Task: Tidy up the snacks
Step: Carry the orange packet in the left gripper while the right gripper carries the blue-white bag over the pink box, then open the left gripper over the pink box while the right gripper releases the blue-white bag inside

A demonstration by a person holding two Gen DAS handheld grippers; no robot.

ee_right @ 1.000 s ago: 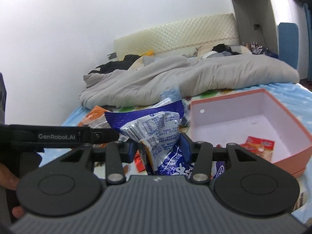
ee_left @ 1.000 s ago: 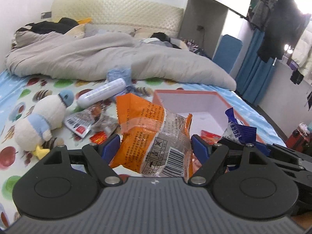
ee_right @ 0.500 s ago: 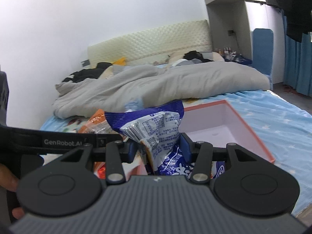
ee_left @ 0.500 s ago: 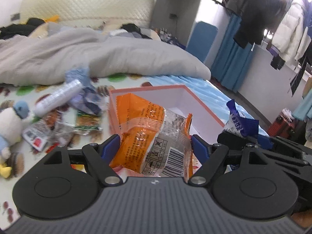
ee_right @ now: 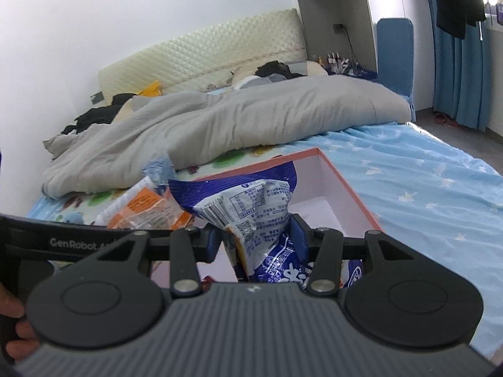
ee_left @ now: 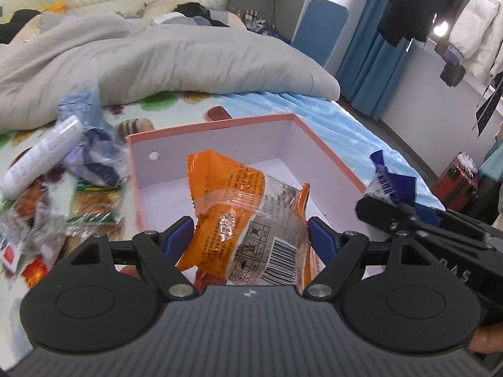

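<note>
My left hand-held gripper (ee_left: 250, 235) clamps the orange snack bag (ee_left: 248, 220) over the pink box (ee_left: 330, 160) mid-bed; my right hand-held gripper (ee_right: 256, 235) pinches the blue snack bag (ee_right: 251, 207). Loose snack packets (ee_left: 63, 201) crowd the box's left edge.

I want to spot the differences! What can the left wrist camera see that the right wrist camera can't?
Only the left wrist view shows the white tube, the red suitcase and the loose wrappers beside the box. Only the right wrist view shows the white wall. Both show the pink box, orange packet, blue packet and grey duvet.
</note>
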